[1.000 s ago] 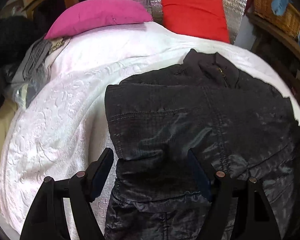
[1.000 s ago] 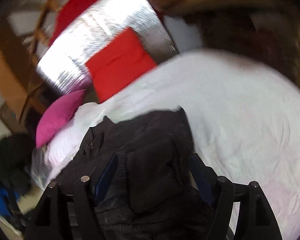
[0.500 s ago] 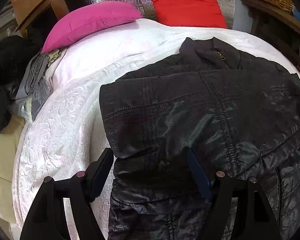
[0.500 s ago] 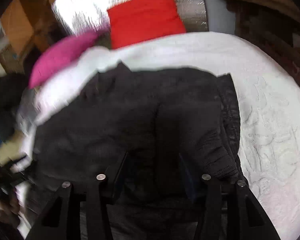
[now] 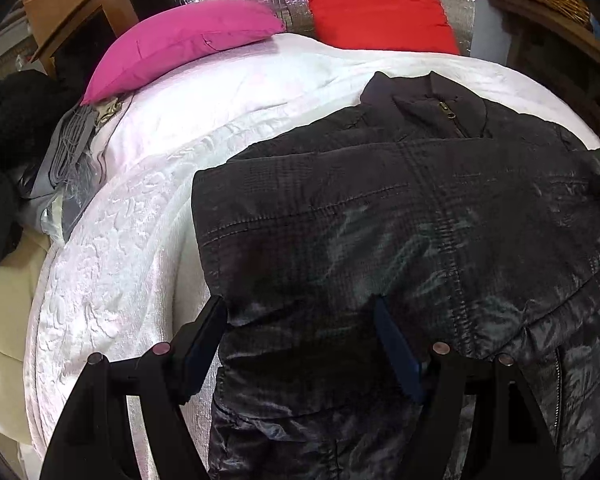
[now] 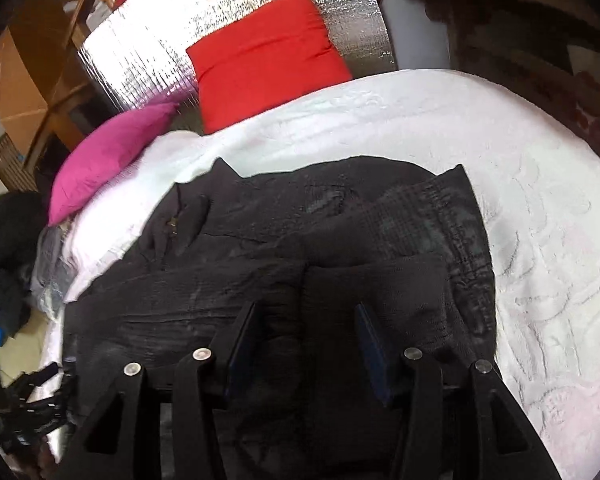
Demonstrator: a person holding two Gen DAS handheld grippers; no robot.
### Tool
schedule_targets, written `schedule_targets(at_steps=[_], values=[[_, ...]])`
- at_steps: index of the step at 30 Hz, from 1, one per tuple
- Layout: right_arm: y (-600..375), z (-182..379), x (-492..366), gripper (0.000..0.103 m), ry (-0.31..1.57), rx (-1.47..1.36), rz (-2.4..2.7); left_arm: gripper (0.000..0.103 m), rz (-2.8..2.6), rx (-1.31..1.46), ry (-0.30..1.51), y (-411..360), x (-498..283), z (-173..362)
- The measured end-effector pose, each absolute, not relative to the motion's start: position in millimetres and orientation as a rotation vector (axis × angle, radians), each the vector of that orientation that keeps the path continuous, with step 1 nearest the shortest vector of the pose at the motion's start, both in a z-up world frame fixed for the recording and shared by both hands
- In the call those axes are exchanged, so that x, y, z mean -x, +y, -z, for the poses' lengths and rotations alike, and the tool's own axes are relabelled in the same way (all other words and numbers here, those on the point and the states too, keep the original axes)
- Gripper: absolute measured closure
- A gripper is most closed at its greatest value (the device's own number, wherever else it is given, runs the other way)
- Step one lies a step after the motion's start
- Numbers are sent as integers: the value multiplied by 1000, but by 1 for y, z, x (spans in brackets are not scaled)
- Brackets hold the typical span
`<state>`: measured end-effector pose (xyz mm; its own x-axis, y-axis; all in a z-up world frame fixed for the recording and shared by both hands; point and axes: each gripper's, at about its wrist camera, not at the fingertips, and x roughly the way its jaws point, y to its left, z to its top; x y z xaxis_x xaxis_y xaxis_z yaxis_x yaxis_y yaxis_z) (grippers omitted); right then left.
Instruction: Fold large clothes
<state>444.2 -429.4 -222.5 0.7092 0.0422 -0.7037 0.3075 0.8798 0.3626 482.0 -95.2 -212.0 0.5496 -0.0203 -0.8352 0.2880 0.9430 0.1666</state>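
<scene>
light: even, soft | foil glare | edges warped, dark | right view blurred

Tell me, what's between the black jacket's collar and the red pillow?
Only bare white bedspread lies between the black jacket and the red pillow, in both wrist views.

We see a shiny black quilted jacket [image 5: 400, 232] on a white embossed bedspread [image 5: 112, 264], a magenta pillow [image 5: 180, 40] and a red one [image 5: 376, 4] behind — backed by crinkled silver foil [image 6: 172, 40] — and black grippers with blue pads [image 5: 396, 348].
</scene>
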Motion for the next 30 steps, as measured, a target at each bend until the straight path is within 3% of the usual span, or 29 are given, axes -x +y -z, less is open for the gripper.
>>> schedule_targets(at_steps=[7,11,14,22,30], values=[[-417,203,-418,49,803,-445,81,27,180,-313,958,-100,-477,208],[-414,216,-410,61,872,-424,80,26,172,-330,943,-106,-474,211],[-420,227,-411,64,885,-453,68,26,160,-348,936,-108,-473,213],[-423,203,-399,64,807,-504,19,26,154,-357,933,-110,-473,213],[-404,225,-419,64,890,-452,11,26,152,-379,923,-110,-470,214]])
